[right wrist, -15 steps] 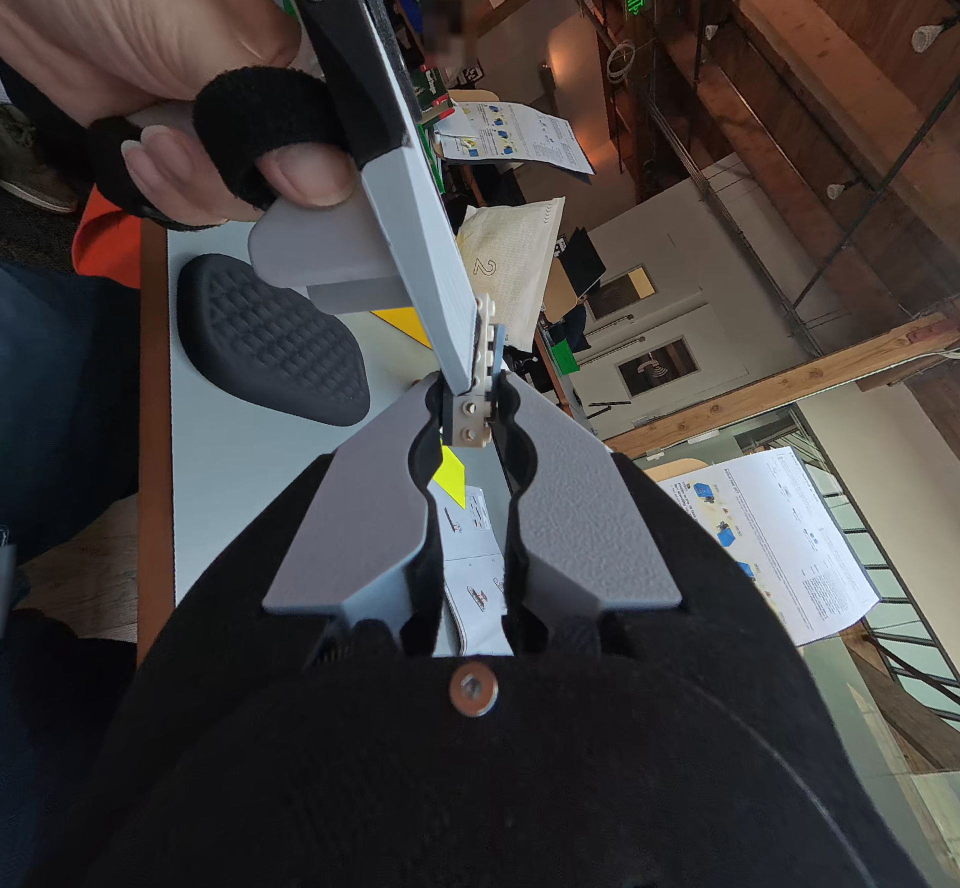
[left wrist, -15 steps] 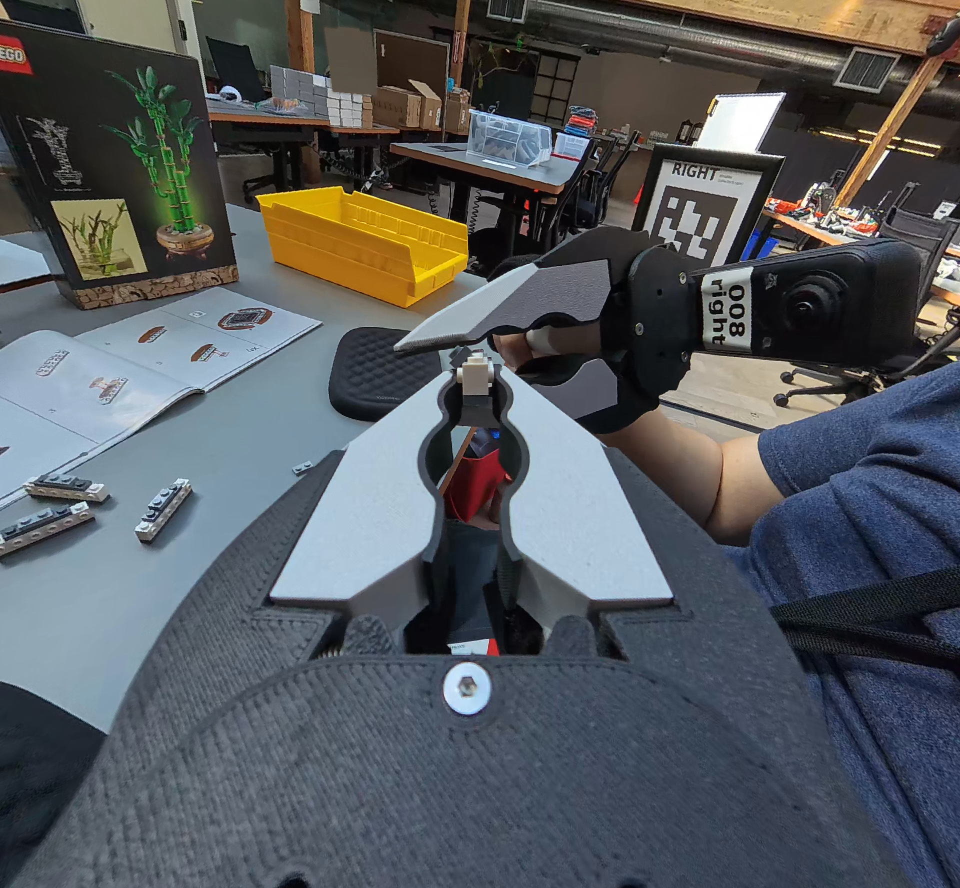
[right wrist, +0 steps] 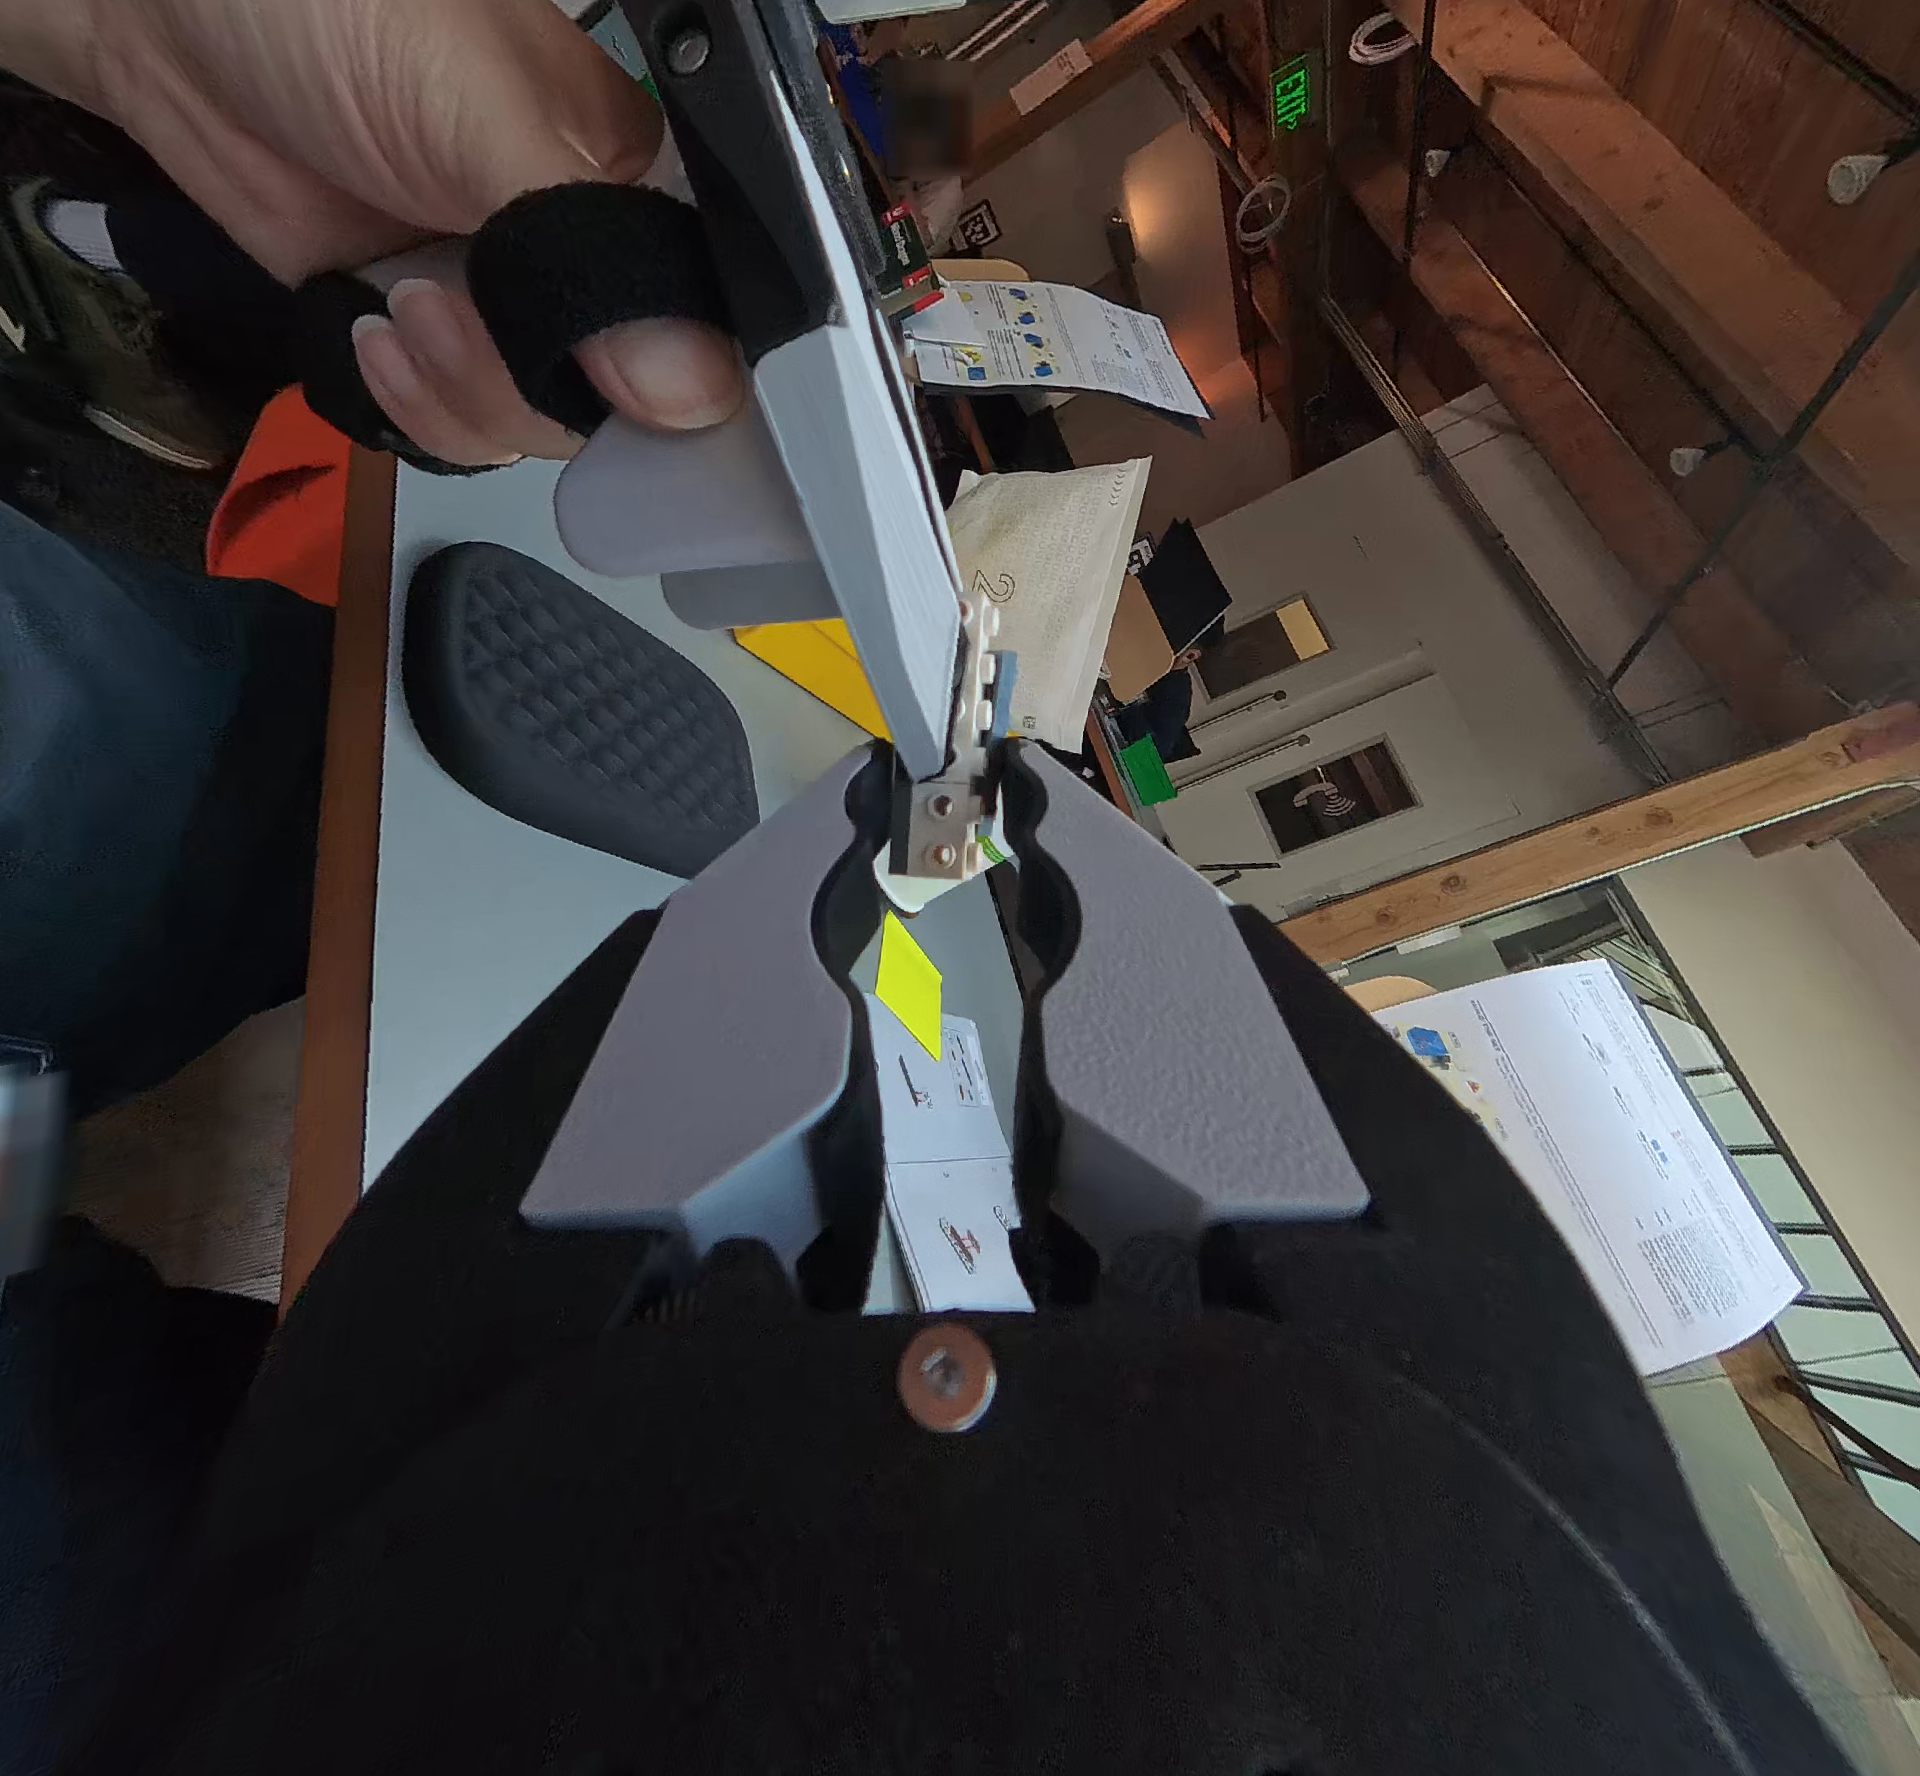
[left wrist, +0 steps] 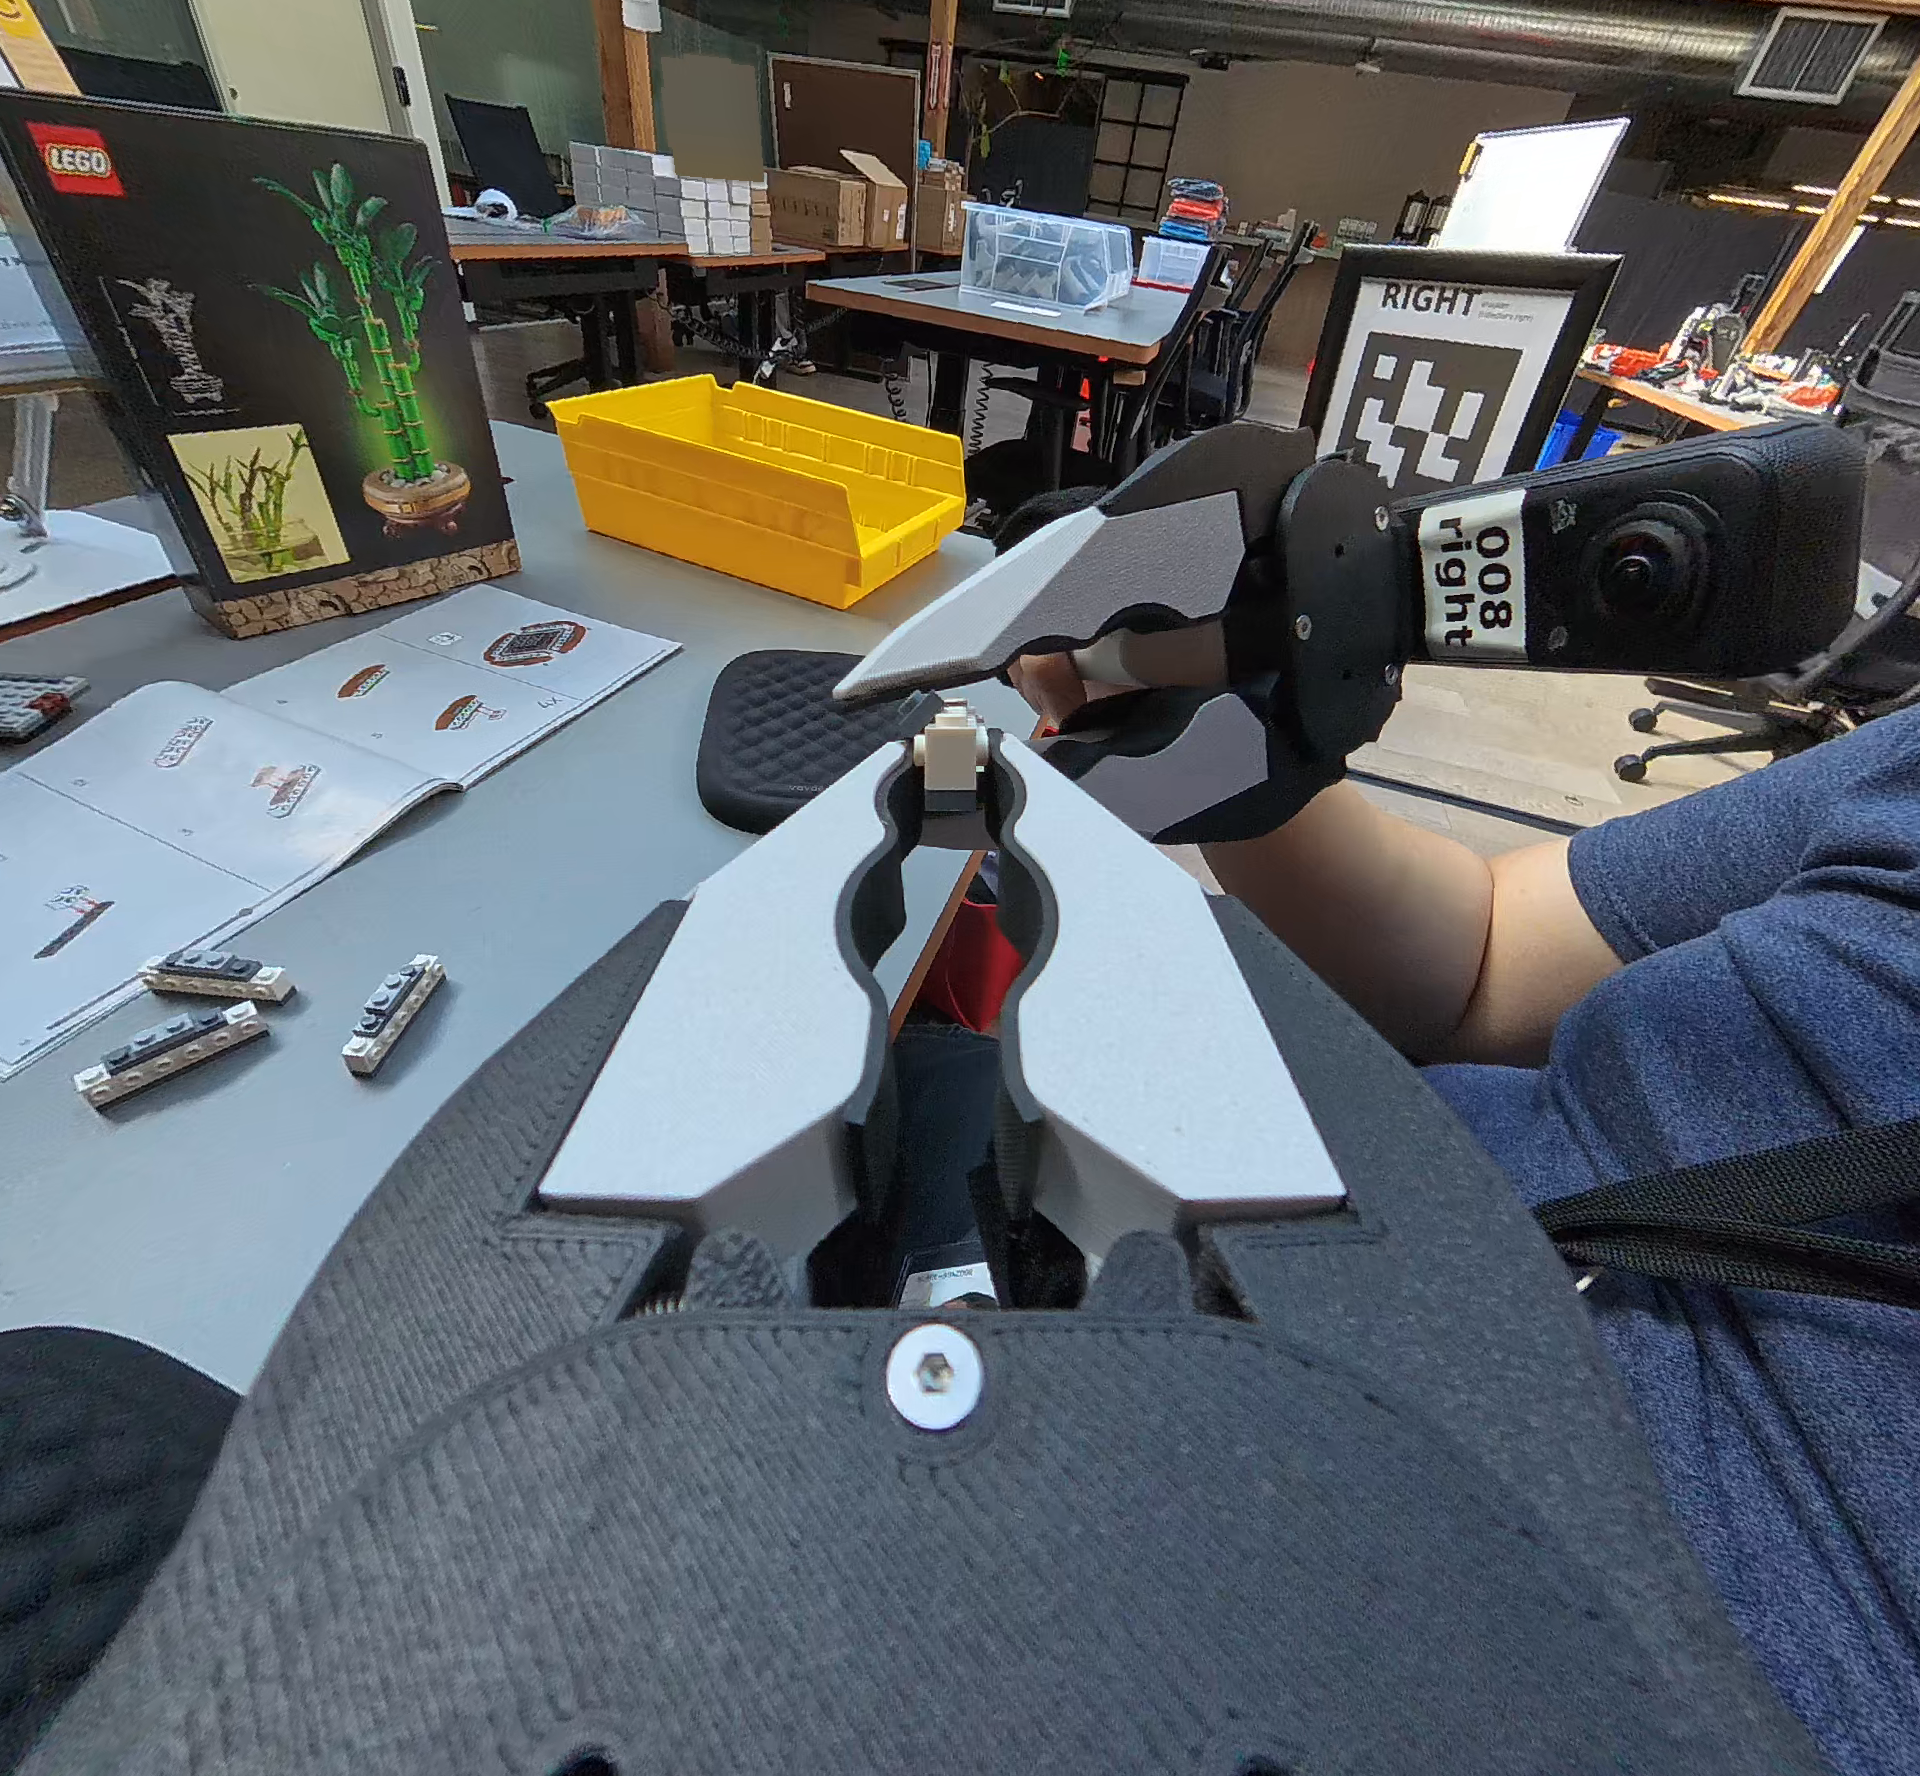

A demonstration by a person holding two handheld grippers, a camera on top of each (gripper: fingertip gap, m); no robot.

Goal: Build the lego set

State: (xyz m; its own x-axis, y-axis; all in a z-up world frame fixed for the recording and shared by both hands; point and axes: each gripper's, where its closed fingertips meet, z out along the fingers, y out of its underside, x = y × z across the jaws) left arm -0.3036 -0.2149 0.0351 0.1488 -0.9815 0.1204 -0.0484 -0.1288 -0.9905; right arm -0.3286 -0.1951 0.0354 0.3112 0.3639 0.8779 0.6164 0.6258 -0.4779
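Because it is small, hard plastic, the brick strip [right wrist: 977, 677] looks light, stiff and a little slick; it probably handles best pinched across its flat sides, since a grip on the studded faces could pop its layers apart. It is held in the air near the tabletop's [left wrist: 499, 905] front edge. The left gripper [left wrist: 951, 765] is closed narrowly on one end of the strip. The right gripper [right wrist: 940, 807], also nearly closed, clamps a pale brick [right wrist: 935, 833] at the other end, tips meeting. Three finished strips [left wrist: 218, 1009] lie near the tabletop's left edge beside an open booklet [left wrist: 312, 770].
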